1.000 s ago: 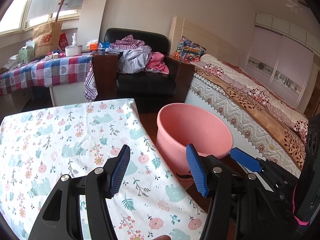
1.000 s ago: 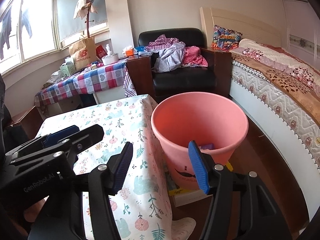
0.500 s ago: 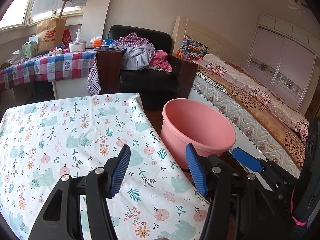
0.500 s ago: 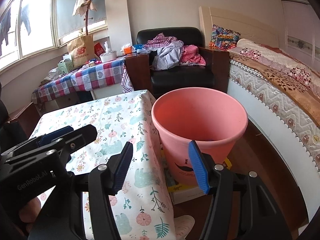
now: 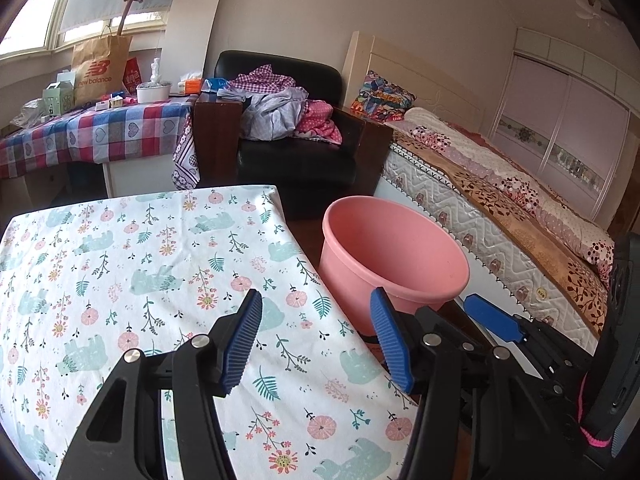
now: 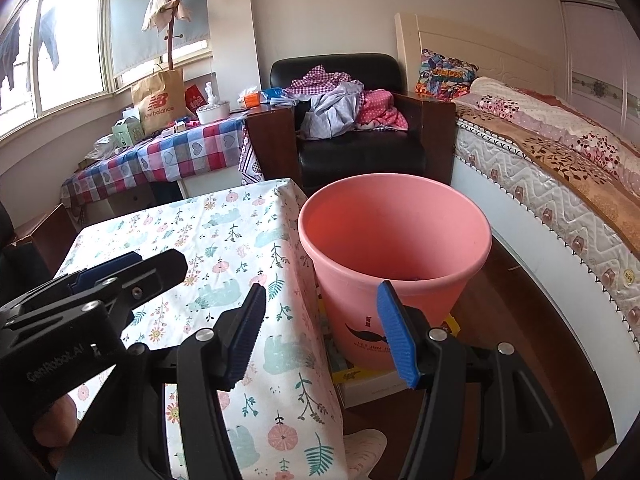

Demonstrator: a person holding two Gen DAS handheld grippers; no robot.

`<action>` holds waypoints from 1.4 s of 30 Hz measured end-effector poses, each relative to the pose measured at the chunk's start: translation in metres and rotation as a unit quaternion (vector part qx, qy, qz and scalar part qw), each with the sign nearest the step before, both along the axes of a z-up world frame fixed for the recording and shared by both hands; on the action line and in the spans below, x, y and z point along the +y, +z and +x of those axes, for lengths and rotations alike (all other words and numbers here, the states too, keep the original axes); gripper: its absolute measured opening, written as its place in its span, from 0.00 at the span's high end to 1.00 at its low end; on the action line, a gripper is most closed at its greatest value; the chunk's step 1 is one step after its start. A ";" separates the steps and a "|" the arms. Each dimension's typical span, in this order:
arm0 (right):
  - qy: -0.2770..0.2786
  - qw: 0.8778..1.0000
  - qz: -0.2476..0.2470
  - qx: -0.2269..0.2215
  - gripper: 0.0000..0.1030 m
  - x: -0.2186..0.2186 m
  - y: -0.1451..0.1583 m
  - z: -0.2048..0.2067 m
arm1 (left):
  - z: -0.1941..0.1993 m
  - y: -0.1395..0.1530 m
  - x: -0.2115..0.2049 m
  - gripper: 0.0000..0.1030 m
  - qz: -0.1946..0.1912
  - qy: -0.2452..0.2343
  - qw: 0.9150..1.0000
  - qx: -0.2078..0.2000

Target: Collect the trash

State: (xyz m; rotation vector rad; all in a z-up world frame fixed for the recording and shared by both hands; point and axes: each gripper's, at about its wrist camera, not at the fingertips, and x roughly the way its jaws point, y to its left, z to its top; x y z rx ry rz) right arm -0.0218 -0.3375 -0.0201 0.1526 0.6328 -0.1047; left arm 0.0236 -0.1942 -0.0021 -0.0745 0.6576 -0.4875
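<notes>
Nearest, the left gripper (image 5: 316, 338) and the right gripper (image 6: 320, 330) both hung with jaws apart, nothing between them. Beyond lay the floral tablecloth (image 5: 140, 264), bare of litter. Over the last second the left view had pulled back, showing more cloth. The pink bin (image 6: 394, 256) stood right of it on the floor; collecting looked finished.
</notes>
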 end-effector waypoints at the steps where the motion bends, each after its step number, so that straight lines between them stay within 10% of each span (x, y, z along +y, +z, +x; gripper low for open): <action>1: 0.000 1.000 0.001 0.001 0.43 0.000 0.000 0.000 | -0.001 0.000 0.000 0.46 0.000 0.000 1.000 0.000; 42: -0.004 1.000 0.002 0.005 0.43 -0.001 0.002 0.001 | -0.003 0.002 0.000 0.47 -0.004 -0.001 1.000 -0.001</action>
